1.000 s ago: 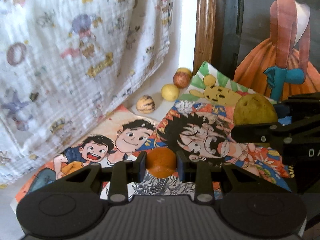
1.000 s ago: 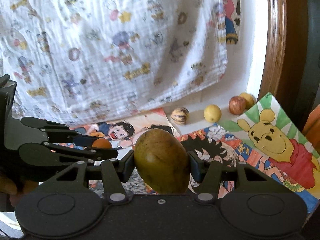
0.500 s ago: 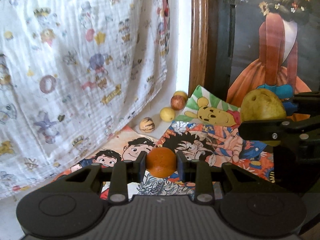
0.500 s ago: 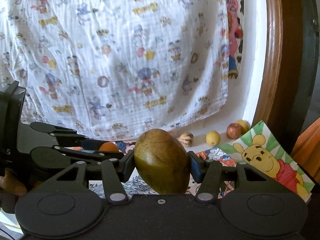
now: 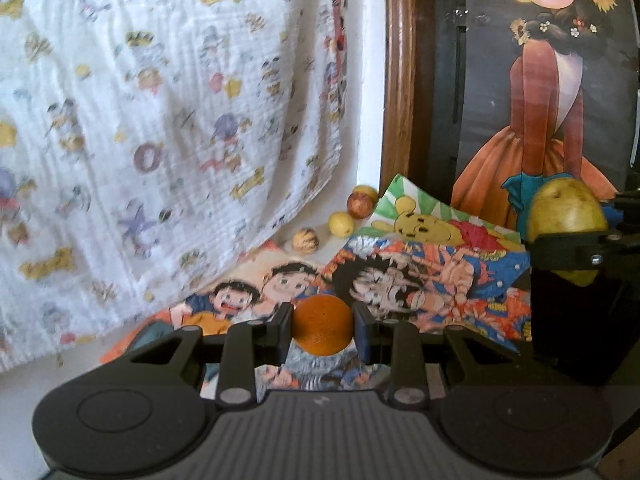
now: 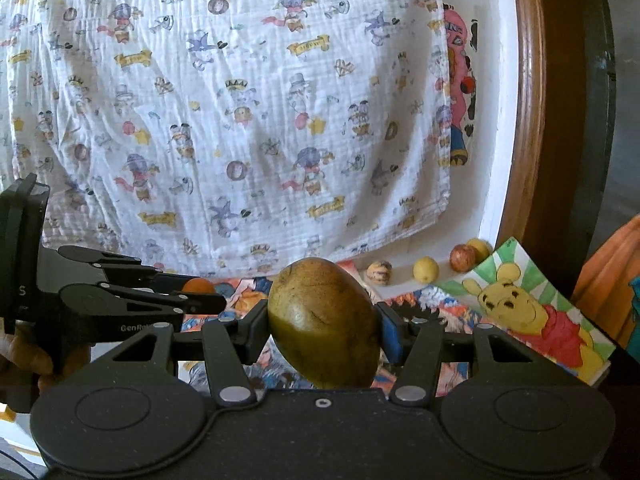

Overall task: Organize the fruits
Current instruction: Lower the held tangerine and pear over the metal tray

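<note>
Between the fingers of the left gripper [image 5: 322, 327], at 6 o'clock in the left wrist view, sits an orange [image 5: 322, 326], clenched from both sides above the cartoon posters [image 5: 432, 264] that cover the counter. Toward 12 o'clock of it, four small fruits [image 5: 341, 223] lie in a row along the white wall base, below the edge of a printed cloth [image 5: 168, 112]. At 3 o'clock the right gripper [image 5: 576, 250] holds a mango [image 5: 566, 210] before a painting [image 5: 548, 92] of a figure in an orange dress. From the right wrist view, the right gripper [image 6: 325, 330] has its fingers pressed on the mango [image 6: 325, 322] at centre. At 9 o'clock the left gripper [image 6: 196, 292] shows side-on with the orange [image 6: 198, 285] at its tips and a hand [image 6: 28, 356] behind it. At 2 o'clock the four fruits [image 6: 426, 269] rest just beside a bear poster [image 6: 532, 316].
</note>
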Motion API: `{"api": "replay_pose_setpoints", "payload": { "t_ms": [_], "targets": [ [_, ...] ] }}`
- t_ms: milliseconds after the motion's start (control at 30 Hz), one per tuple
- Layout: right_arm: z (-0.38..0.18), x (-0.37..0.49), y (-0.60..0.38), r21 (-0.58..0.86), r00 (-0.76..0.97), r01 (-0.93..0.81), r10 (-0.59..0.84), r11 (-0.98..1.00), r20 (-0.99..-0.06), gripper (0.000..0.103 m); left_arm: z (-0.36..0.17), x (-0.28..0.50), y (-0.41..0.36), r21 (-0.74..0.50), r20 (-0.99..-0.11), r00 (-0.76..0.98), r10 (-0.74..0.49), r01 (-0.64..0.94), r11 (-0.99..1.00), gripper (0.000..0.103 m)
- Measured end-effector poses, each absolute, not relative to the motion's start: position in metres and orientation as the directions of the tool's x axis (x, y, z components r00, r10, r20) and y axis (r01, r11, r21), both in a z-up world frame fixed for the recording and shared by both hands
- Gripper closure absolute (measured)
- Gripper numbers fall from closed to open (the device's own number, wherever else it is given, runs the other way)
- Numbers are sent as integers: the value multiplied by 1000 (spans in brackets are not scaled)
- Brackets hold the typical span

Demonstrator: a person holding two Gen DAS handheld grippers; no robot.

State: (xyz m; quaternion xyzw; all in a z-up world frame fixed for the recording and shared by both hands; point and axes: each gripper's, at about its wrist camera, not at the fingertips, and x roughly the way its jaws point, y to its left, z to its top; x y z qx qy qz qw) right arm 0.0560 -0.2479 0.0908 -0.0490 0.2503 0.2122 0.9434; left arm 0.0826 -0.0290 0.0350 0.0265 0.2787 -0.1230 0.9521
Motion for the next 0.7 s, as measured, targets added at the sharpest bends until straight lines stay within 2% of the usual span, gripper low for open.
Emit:
{"api": "replay_pose_setpoints", "payload": {
  "t_ms": [333, 700],
  "targets": [
    [51, 20, -253, 58, 756, -395, 360, 917, -546, 46, -19, 68, -8, -57, -631, 748, -207, 221, 974, 69],
    [-21, 1, -248, 98, 685, -346, 322, 933, -653, 46, -76, 72, -10, -93, -712, 665, -225, 229, 969, 69]
  ]
}}
